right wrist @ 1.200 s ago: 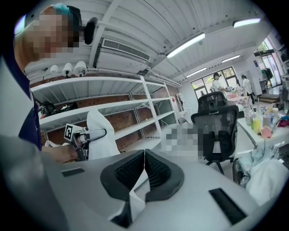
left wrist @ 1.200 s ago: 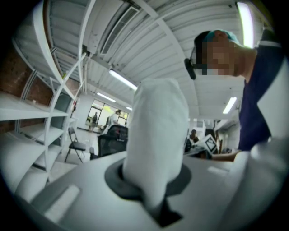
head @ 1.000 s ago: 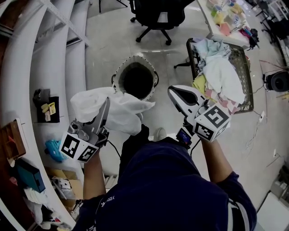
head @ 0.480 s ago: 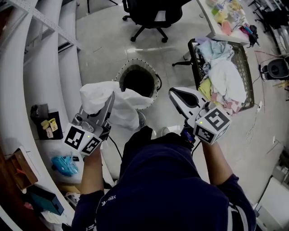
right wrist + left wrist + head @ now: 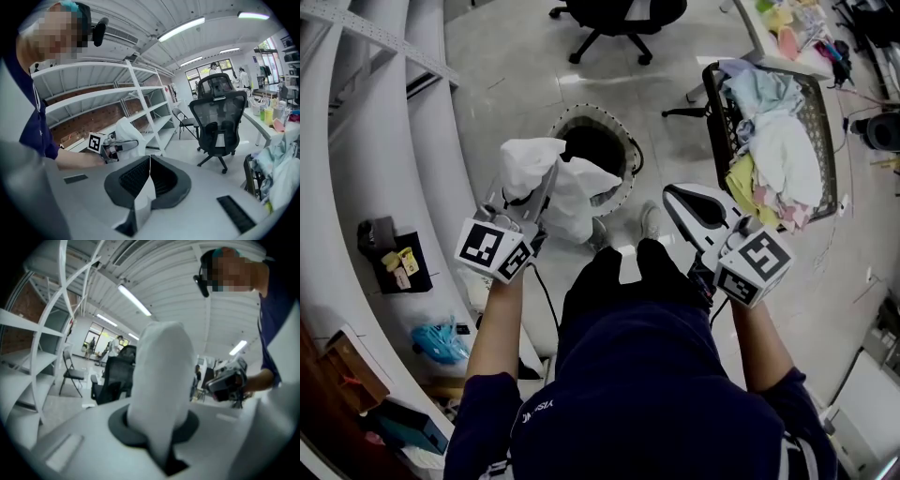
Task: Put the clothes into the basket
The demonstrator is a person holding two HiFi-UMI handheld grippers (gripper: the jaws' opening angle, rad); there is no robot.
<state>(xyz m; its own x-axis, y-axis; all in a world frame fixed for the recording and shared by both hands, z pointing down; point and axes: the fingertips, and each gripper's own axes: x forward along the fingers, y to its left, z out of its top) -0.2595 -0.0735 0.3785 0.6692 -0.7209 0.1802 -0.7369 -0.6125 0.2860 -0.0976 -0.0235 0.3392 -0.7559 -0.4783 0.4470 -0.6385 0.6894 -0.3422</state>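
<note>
My left gripper (image 5: 547, 176) is shut on a white cloth (image 5: 572, 187), which hangs bunched over the near rim of the round, lace-edged basket (image 5: 630, 155) on the floor. In the left gripper view the cloth (image 5: 161, 380) fills the space between the jaws and hides the basket. My right gripper (image 5: 675, 194) is held to the right of the basket, shut, with nothing in it. Its pads meet in the right gripper view (image 5: 149, 174), which also shows the left gripper (image 5: 112, 149) and its cloth (image 5: 126, 133). A black wire basket (image 5: 712, 103) at the right holds several more clothes (image 5: 778, 150).
White shelving (image 5: 384, 141) runs along the left. A black office chair (image 5: 614, 14) stands beyond the round basket, and a cluttered table (image 5: 792, 28) is at the top right. The person's shoes (image 5: 649, 220) are just short of the basket.
The left gripper has carried the white cloth forward and down to the round basket's near rim. The right gripper has shifted a little forward, still shut and empty.
</note>
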